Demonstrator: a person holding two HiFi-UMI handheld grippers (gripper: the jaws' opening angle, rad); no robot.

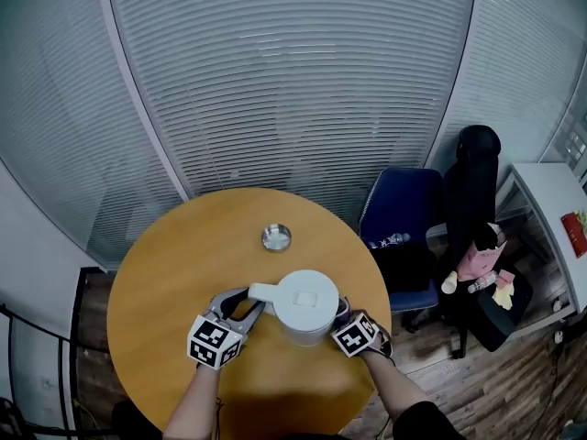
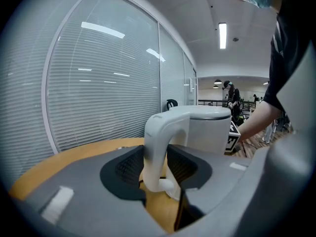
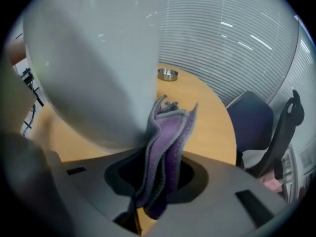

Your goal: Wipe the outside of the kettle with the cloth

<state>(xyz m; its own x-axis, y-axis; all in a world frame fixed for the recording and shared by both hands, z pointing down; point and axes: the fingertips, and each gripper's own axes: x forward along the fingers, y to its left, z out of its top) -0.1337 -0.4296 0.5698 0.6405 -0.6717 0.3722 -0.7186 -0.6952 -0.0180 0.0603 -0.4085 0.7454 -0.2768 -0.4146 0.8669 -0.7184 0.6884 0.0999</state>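
One kettle (image 1: 306, 305), on one round counter (image 1: 165, 273). One purple cloth (image 3: 168, 147), against the kettle's side. One small metal dish (image 1: 276, 237), beyond the kettle. Two grippers: the left gripper (image 1: 248, 302) and the right gripper (image 1: 343, 312), one at each side of the kettle. Two chairs to the kettle's right, off the counter: one blue chair (image 1: 404, 214), one black chair (image 1: 472, 191).

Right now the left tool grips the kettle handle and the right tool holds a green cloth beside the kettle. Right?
No. The cloth is purple, not green; the right gripper view shows it. Otherwise yes: the left tool grips the handle, and the right tool holds the cloth beside the kettle.
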